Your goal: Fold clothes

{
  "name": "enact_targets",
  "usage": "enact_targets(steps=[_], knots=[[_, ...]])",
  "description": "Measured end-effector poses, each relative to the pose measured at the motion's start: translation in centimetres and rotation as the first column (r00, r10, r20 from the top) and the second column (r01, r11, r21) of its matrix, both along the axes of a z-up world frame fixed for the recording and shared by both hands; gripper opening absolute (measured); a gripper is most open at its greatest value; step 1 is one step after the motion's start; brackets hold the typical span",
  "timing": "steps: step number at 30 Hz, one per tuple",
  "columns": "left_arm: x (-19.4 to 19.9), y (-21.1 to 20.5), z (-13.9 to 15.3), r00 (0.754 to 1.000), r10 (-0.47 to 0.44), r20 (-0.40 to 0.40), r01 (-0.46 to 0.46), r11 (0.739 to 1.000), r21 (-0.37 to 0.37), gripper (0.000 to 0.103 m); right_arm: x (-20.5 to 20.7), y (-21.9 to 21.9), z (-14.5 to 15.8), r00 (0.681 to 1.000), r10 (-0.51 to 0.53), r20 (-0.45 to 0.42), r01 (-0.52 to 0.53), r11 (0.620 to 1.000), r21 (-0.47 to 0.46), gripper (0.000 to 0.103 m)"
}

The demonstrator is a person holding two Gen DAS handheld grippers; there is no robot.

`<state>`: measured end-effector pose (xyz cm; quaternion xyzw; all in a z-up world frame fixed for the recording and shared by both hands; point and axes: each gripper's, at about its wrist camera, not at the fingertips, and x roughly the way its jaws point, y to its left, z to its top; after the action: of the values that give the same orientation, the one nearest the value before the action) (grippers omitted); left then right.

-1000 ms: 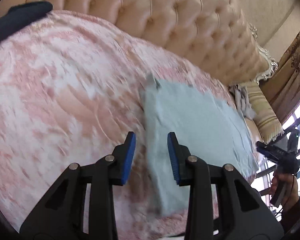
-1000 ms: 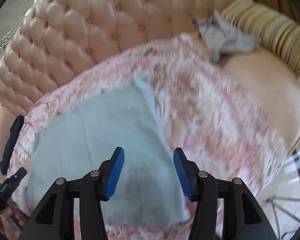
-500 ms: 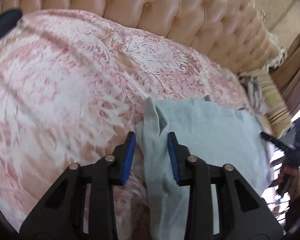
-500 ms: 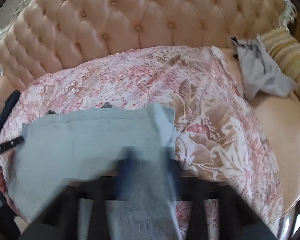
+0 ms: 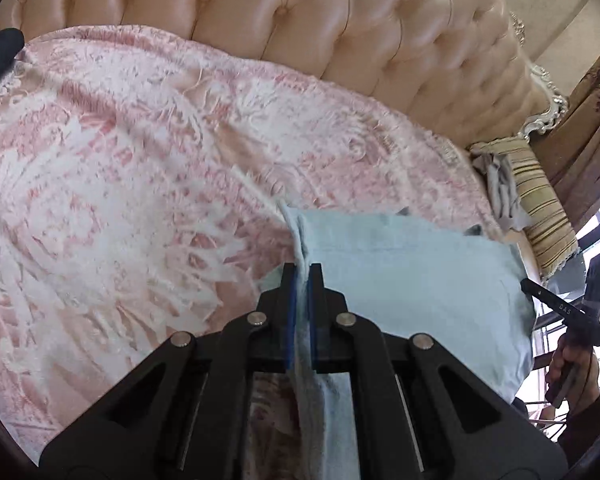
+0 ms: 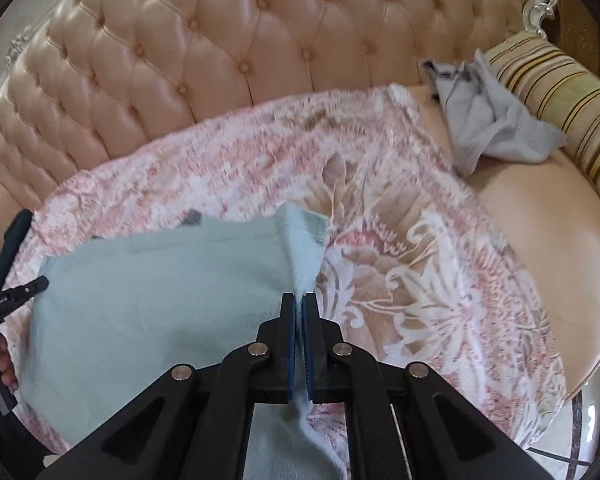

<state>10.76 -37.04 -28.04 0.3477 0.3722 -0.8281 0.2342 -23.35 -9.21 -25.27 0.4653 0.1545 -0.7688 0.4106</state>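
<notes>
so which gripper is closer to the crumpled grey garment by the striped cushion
Right. The right gripper is clamped on the light blue cloth edge nearest the grey garment. The left gripper grips the opposite edge, farther away.

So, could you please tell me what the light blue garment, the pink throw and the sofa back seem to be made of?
Light blue garment: probably a soft knit or fleece; matte, slightly fuzzy, fraying into fibres at the pinched edge.
Pink throw: likely a plush woven fabric with a raised floral pattern and fringed edge.
Sofa back: leather or faux leather, I cannot tell which; glossy cream surface, button-tufted.
</notes>
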Motion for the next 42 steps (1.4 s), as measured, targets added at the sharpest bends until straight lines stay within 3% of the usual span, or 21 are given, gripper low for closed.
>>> enact_targets(steps=[3,5,7,9,12,16,21,24,29,35,38,40,41,42], knots=[[0.0,-0.6,-0.6,1.0,0.012,0.001,-0.012,0.999,0.03,0.009,-0.1,-0.2,-0.8,1.0,0.001,0.008,-0.001,1.0,-0.002,0.007],[0.2,-0.7,-0.6,1.0,0.028,0.004,-0.028,0.999,0.032,0.017,-0.5,0.1,-0.7,1.0,-0.012,0.013,0.012,1.0,-0.014,0.008],[0.7,-1.0,-0.2,0.999,0.052,-0.012,-0.051,0.998,0.028,0.026,-1.2,0.7,-0.2,0.999,-0.042,0.006,0.042,0.999,-0.021,0.018],[1.6,-1.0,0.7,0.996,0.083,-0.032,-0.082,0.997,0.007,0.035,-2.3,2.1,0.6,0.994,-0.106,0.003,0.106,0.993,-0.043,0.038],[3.4,-0.4,2.6,0.99,0.116,-0.086,-0.119,0.992,-0.039,0.041,-3.5,4.6,2.1,0.981,-0.195,-0.003,0.194,0.978,-0.082,0.039],[3.4,2.4,3.2,0.989,0.054,-0.138,-0.061,0.997,-0.05,0.041,-2.5,4.5,3.3,0.994,-0.105,0.013,0.106,0.983,-0.15,0.04],[1.5,6.3,2.3,0.988,-0.063,-0.144,0.058,0.998,-0.033,0.041,0.4,-0.3,1.6,0.997,0.073,0.026,-0.07,0.99,-0.121,0.04],[1.0,6.9,1.2,0.991,-0.073,-0.112,0.073,0.997,-0.003,0.041,-0.3,-2.4,-0.1,0.998,0.057,0.002,-0.057,0.998,-0.028,0.04],[1.2,7.5,0.5,0.993,-0.072,-0.096,0.072,0.997,-0.004,0.041,-2.9,-2.2,-0.7,1.0,-0.008,0.015,0.008,0.999,-0.039,0.041],[1.5,8.3,-0.3,0.995,-0.071,-0.075,0.071,0.997,-0.006,0.042,-2.9,-3.4,-1.2,0.996,0.092,0.004,-0.092,0.995,-0.045,0.04],[1.4,8.9,-0.4,0.994,-0.09,-0.062,0.088,0.996,-0.025,0.055,-3.3,-3.9,-1.6,0.992,0.121,0.027,-0.12,0.992,-0.05,0.04],[1.0,9.4,-0.1,0.993,-0.107,-0.04,0.106,0.994,-0.042,0.076,-3.6,-4.0,-1.7,0.99,0.135,0.04,-0.133,0.99,-0.057,0.028],[0.8,9.6,-0.1,0.993,-0.113,-0.035,0.111,0.993,-0.05,0.08,-3.6,-3.9,-1.5,0.989,0.141,0.039,-0.138,0.988,-0.07,0.012],[0.7,9.8,0.0,0.993,-0.115,-0.038,0.113,0.992,-0.058,0.085,-3.7,-3.6,-1.2,0.988,0.142,0.054,-0.136,0.986,-0.102,0.011]])
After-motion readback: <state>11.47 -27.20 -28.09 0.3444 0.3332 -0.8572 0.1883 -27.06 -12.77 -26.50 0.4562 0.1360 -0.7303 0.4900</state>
